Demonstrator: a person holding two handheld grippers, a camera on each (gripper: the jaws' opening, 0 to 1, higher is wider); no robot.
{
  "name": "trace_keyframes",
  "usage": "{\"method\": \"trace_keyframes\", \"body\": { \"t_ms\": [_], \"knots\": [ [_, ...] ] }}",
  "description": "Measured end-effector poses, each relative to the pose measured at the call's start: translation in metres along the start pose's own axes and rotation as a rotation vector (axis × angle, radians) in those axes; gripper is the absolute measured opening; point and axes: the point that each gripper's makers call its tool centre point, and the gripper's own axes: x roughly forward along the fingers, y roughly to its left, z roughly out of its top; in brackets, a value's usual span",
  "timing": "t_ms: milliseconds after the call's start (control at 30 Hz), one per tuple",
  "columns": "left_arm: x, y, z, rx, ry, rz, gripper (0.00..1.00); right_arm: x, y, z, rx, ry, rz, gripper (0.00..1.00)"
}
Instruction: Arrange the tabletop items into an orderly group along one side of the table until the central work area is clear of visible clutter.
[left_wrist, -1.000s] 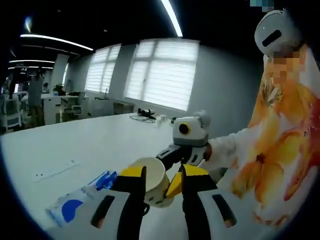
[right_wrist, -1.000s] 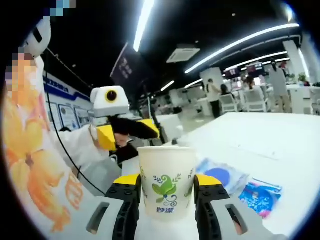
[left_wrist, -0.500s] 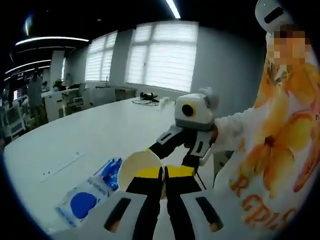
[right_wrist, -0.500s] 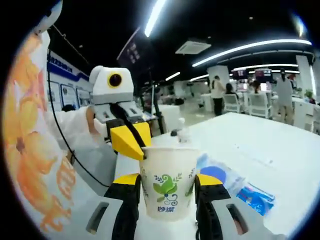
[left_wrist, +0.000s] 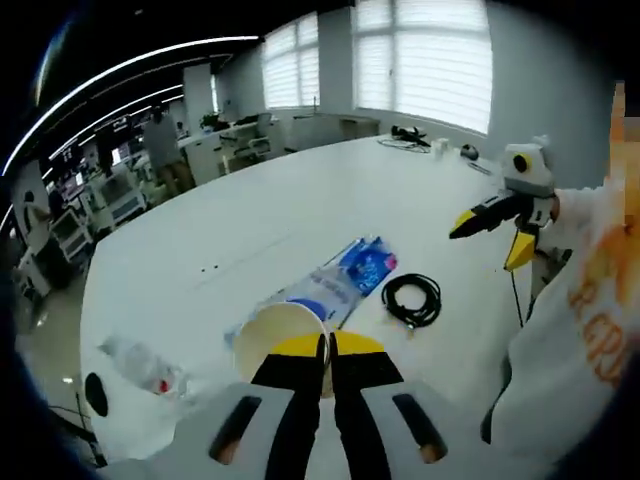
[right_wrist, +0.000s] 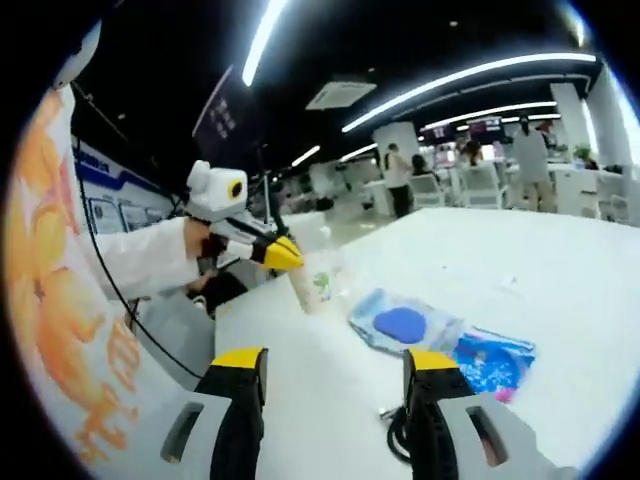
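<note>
**Over the white table: cup pinched on the left, right jaws spread**

Between the pressed-together yellow-tipped jaws of the left gripper (left_wrist: 327, 352), a white paper cup with a green leaf print (left_wrist: 279, 337), pinched by its rim and held above the white tabletop (left_wrist: 250, 225). Same cup (right_wrist: 310, 286) seen from the right gripper view, hanging at the yellow tip of the left gripper (right_wrist: 272, 252), which is carried on a white sleeve (right_wrist: 140, 262) beyond the table's near edge.

Just beyond the cup in the left gripper view, a flat blue-and-white plastic packet (left_wrist: 325, 290) lying on the table, touching a smaller bright-blue patterned packet (left_wrist: 368, 266) at its far end. Beside these, a coiled black cable (left_wrist: 411, 299), lying apart from both packets. Near the table's left edge, a crumpled clear plastic bottle with a red label (left_wrist: 140, 365) on its side; next to it a small black round object (left_wrist: 96, 393), too small to tell further.

Right gripper (right_wrist: 335, 400) with black jaws spread wide, nothing between them, hovering over the table with the two packets (right_wrist: 405, 325) ahead and part of the black cable (right_wrist: 396, 428) by the right jaw. Same gripper (left_wrist: 493, 222) visible at the right of the left gripper view, jaws apart, well away from the cup.

Farther off, office desks, chairs and standing people under long ceiling lights.
</note>
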Motion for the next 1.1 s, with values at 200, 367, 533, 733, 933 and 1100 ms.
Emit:
{"method": "trace_keyframes", "body": {
  "t_ms": [200,367,533,733,933,1100],
  "knots": [
    [0.005,0.045,0.000,0.050,0.015,0.077,0.00,-0.007,-0.015,-0.010,0.057,0.007,-0.051,0.57],
    [0.029,0.078,-0.008,0.110,0.052,0.117,0.00,-0.004,-0.023,-0.007,0.083,0.004,-0.069,0.57],
    [0.048,0.096,-0.023,0.122,0.104,0.139,0.00,0.000,-0.032,-0.006,0.102,0.010,-0.082,0.56],
    [0.068,0.107,-0.040,0.144,0.145,0.148,0.00,0.002,-0.041,-0.012,0.141,0.024,-0.098,0.56],
    [0.083,0.117,-0.054,0.119,0.154,0.166,0.00,0.007,-0.050,-0.018,0.176,0.050,-0.103,0.56],
    [0.090,0.115,-0.058,0.097,0.154,0.175,0.00,0.017,-0.055,-0.018,0.195,0.056,-0.094,0.56]
  ]
}}
